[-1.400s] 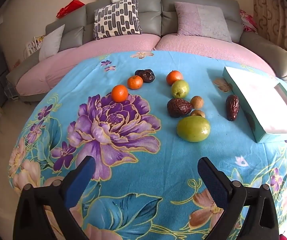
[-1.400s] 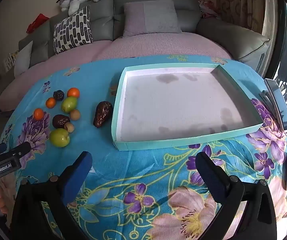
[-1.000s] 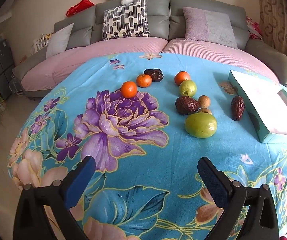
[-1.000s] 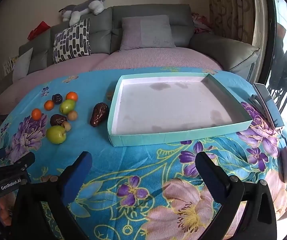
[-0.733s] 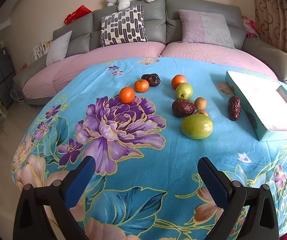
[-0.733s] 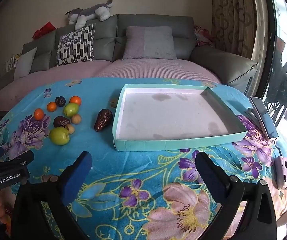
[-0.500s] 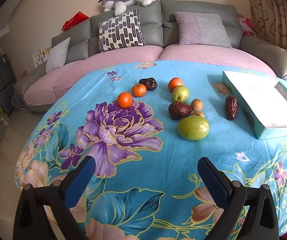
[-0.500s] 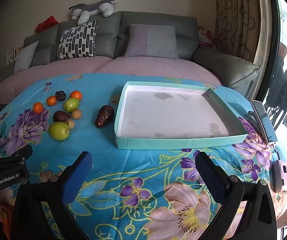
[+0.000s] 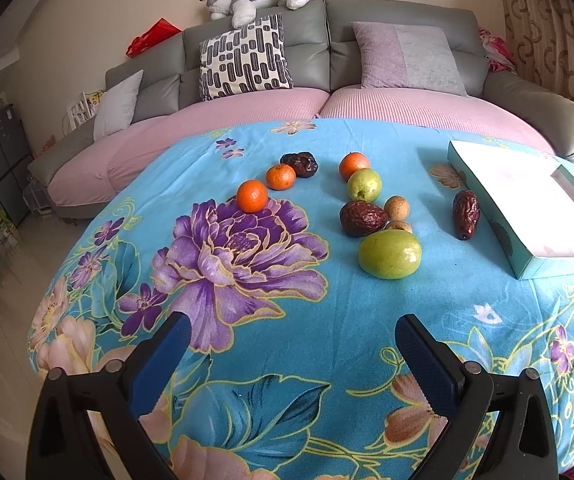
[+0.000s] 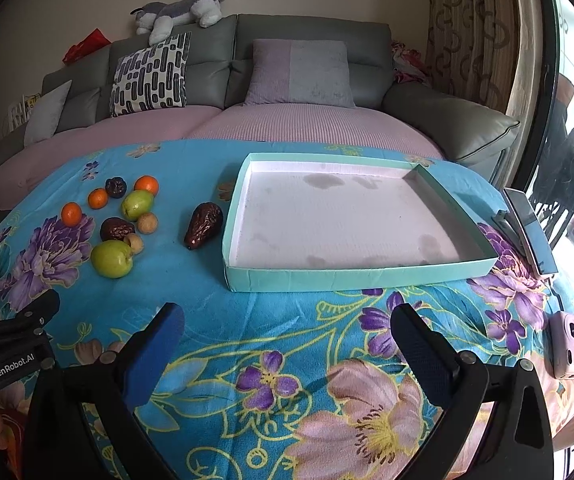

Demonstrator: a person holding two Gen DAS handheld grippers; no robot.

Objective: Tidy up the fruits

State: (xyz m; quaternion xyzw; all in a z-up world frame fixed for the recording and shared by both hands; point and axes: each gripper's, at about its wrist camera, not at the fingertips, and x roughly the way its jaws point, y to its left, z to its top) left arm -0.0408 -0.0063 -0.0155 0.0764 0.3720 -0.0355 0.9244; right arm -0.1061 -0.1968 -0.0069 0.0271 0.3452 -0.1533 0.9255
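both grippers hang over the near edge of the table with jaws spread wide and nothing between them: the left gripper (image 9: 291,344) faces the fruit, the right gripper (image 10: 287,328) faces the tray (image 10: 347,276). the fruit lies in a loose cluster on the cloth (image 9: 247,340), ahead of the left jaws and a little to their right, well apart from them; from the right jaws it lies far off to the left. so the left gripper is the nearer one for most pieces. nearest of all is the big green fruit (image 9: 390,254), smooth and rounded, its long axis running left to right, touching or nearly touching a small tan nut (image 9: 398,226) behind it. just beyond sit a wrinkled dark date (image 9: 363,218), a second green fruit (image 9: 364,185) and three oranges, the closest orange (image 9: 251,196) out to the left. one long date (image 10: 203,224) lies alone just left of the tray, its axis running near to far, and looks about equally reachable by either gripper. the tray holds no fruit, so sorting seems not yet begun.
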